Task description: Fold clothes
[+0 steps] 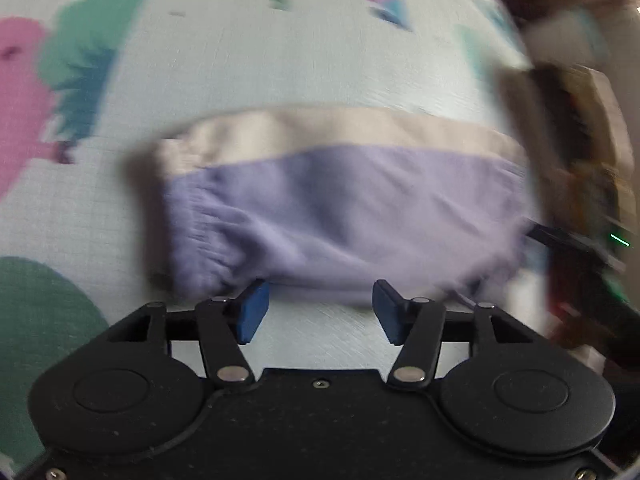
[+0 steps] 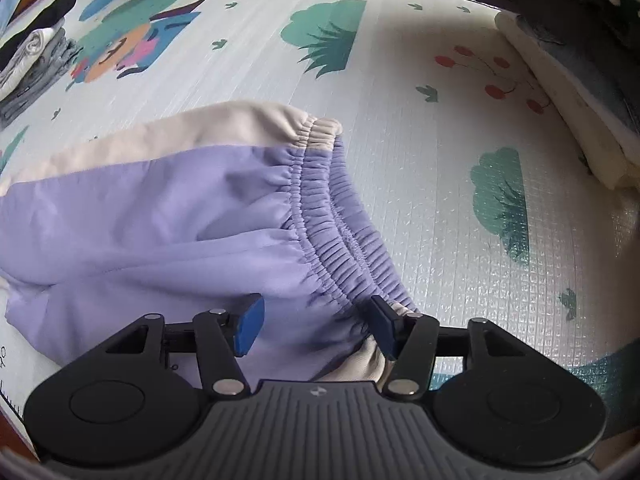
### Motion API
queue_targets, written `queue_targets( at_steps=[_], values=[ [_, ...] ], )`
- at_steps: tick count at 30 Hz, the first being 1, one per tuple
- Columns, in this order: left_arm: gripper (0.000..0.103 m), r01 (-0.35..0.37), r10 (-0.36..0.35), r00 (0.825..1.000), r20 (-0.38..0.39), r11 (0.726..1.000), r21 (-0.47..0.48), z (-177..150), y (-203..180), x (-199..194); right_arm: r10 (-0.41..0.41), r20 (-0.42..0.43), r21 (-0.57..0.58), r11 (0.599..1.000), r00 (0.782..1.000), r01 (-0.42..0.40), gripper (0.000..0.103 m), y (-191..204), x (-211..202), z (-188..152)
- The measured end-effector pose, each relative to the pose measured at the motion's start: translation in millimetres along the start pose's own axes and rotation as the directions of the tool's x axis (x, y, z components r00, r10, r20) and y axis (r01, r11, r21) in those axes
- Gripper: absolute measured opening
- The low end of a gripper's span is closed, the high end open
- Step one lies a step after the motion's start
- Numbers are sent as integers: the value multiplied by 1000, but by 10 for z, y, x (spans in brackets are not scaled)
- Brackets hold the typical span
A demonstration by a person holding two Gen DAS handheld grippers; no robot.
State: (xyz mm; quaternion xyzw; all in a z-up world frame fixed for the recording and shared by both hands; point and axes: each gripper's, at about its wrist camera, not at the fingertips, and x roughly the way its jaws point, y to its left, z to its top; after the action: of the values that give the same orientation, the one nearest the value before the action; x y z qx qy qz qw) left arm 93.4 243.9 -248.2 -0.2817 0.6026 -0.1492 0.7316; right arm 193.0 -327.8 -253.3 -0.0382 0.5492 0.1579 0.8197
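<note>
1. The shorts (image 2: 168, 216), lilac with a cream side panel, lie folded on the play mat (image 2: 420, 128), waistband (image 2: 340, 232) bunched at one end.
2. The right claw (image 2: 316, 324) stands released over the waistband corner. Cloth lies between its blue pads, but neither pad presses on it.
3. The left claw (image 1: 316, 312) is also released, just short of the shorts' near edge, with bare mat between its pads. This view is smeared, so whether a pad tip brushes the hem cannot be told.
4. Step in hand, as I judge it: both claws are lining up on the near edge for the next fold.
5. Risk: the elastic waistband is thick and gathered. A shallow bite by the right claw would likely catch only the top layer, and the lower layers would sag open when lifted.
6. Risk: the left claw sits off the cloth. Closing here would grab nothing or only a hem, so the fold would be dragged from one end and skew.
7. Risk: the fabric looks thin and slippery. A fast lift could slide the stack on the mat and undo the fold.
8. A clothes pile (image 2: 32, 60) sits well apart and is not in the way.
</note>
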Motion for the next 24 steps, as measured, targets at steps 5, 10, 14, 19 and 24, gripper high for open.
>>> queue_targets(
  at_steps=[5,10,14,19,24],
  values=[
    [57,-186,187,973,134,982,-21,28,246,-396,12,52,-17,1000,999,-11,59,-116,-138,152],
    [57,-227,239,942,234,971,-75,135,405,-276,21,123,-14,1000,992,-20,63,-277,-44,561],
    [40,-341,319,909,267,939,40,158,247,-112,46,82,-65,997,996,-41,67,-193,335,836],
    [11,-321,248,915,318,926,201,259,42,-250,97,58,-164,983,994,-86,24,48,404,941],
    [11,-409,255,859,444,864,293,1082,-436,-395,25,288,7,1000,957,-28,24,-271,-75,1215]
  ],
)
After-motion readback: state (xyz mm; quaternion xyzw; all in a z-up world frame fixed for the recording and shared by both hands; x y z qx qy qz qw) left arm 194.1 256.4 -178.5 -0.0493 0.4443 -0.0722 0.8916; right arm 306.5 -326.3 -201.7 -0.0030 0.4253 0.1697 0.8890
